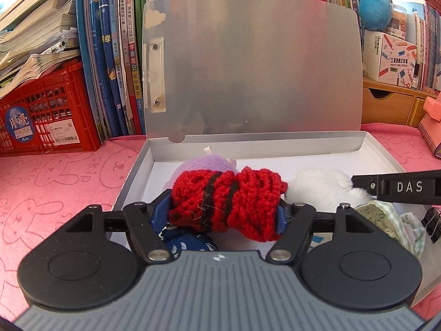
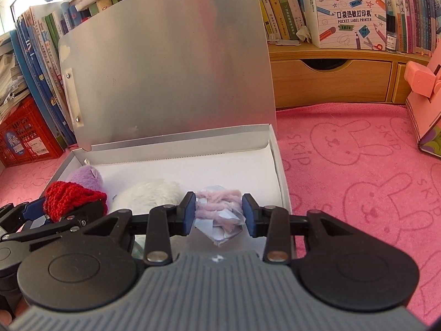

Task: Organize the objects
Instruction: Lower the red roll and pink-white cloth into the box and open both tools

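Observation:
An open silver box (image 1: pixel 154 151) with its lid (image 1: pixel 248 63) up stands on the pink towel. My left gripper (image 1: pixel 226 209) is shut on a red knitted piece (image 1: pixel 228 198) with black stripes, held over the box's near left part; it also shows in the right wrist view (image 2: pixel 71 198). My right gripper (image 2: pixel 219 212) is shut on a pale pink yarn bundle with paper (image 2: pixel 220 209), held over the box's near right part. Inside the box (image 2: pixel 278 165) lie a purple plush (image 2: pixel 85 176) and a white fluffy plush (image 2: pixel 148 193), also in the left wrist view (image 1: pixel 322 187).
A dark blue patterned item (image 1: pixel 187 244) lies below the left gripper. A pale floral cloth (image 1: pixel 386 220) and black binder clips (image 1: pixel 432 223) lie at the box's near right. A red crate (image 1: pixel 46 110), upright books (image 1: pixel 115 55), a wooden drawer unit (image 2: pixel 330 82) and a pink wooden object (image 2: pixel 424 104) surround the towel (image 2: pixel 358 179).

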Available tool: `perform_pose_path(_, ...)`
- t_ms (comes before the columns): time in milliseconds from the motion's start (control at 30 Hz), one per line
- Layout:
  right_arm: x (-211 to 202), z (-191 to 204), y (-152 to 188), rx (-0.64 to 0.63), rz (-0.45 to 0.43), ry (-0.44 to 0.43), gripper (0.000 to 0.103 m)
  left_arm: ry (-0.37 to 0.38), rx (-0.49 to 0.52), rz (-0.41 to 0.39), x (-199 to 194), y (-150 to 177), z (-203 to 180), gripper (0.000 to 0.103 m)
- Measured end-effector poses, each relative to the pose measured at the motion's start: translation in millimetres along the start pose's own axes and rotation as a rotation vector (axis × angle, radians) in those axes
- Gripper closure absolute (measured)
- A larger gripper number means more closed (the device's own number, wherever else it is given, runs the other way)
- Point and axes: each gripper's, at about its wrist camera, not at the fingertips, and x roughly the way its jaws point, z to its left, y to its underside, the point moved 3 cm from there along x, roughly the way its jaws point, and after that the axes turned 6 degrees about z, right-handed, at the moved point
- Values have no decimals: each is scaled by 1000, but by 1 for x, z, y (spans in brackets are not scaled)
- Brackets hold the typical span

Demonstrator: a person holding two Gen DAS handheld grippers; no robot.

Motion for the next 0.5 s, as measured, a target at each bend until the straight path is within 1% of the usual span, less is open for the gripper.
perform_pose_path(67, 0, 2, 0, -9, 5, 3, 58, -18, 10, 11, 0, 0, -2, 26)
perform_pose_path(100, -1, 2, 0, -8, 4, 10, 54, -21, 13, 18, 0, 0, -3, 24)
perform_pose_path(133, -3, 3, 0, -5, 0, 16, 43, -23, 14, 25, 0, 0, -3, 23)
perform_pose_path(200, -9, 2, -1, 2, -12, 12, 42, -26, 12, 30, -3, 2, -3, 21)
perform_pose_path(267, -17, 2, -3, 8, -25, 10, 38, -29, 4, 26, -8, 2, -2, 19)
perform_pose_path(400, -38, 0, -6, 17, -61, 1, 37, -41, 6, 18, -23, -1, 0, 16)
perform_pose_path(500, -58, 0, -6, 17, -90, -10, 36, -40, 12, 1, -42, -3, -1, 15)
